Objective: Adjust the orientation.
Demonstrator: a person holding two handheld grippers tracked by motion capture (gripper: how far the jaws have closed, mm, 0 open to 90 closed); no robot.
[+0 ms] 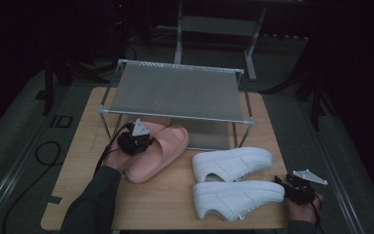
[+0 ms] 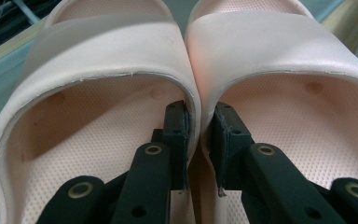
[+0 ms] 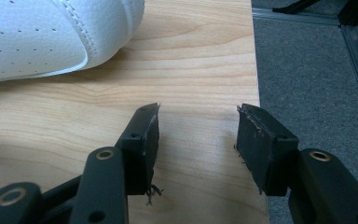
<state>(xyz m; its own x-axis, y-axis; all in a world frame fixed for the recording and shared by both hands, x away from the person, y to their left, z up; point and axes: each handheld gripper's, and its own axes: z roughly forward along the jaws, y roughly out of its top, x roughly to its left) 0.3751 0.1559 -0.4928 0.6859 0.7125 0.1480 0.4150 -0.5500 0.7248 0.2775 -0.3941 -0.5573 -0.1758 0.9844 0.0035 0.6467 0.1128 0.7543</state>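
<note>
Pink slippers (image 2: 186, 60): pair held side by side, left of centre on the table (image 1: 170, 204), toes pointing far-right, half under the near edge of the metal shoe rack (image 1: 175, 90). Left gripper (image 2: 200, 140) is clamped on both at once, one jaw inside each slipper, squeezing the two inner walls together just behind the straps. Judgement: foam, so light and bendy w/ a matte, grippy surface; walls squash under the pads, so hold is firm but the pair may droop or twist if lifted fast. The inner walls together are prob. the best spot, since it keeps both as one unit.

White sneakers (image 1: 236, 183) sit right of them, near-right on the table, one behind the other, apart from the slippers. Right gripper (image 3: 198, 135) hovers over the table's right edge, jaws spread w/ nothing between, just beside the near sneaker's end.
</note>
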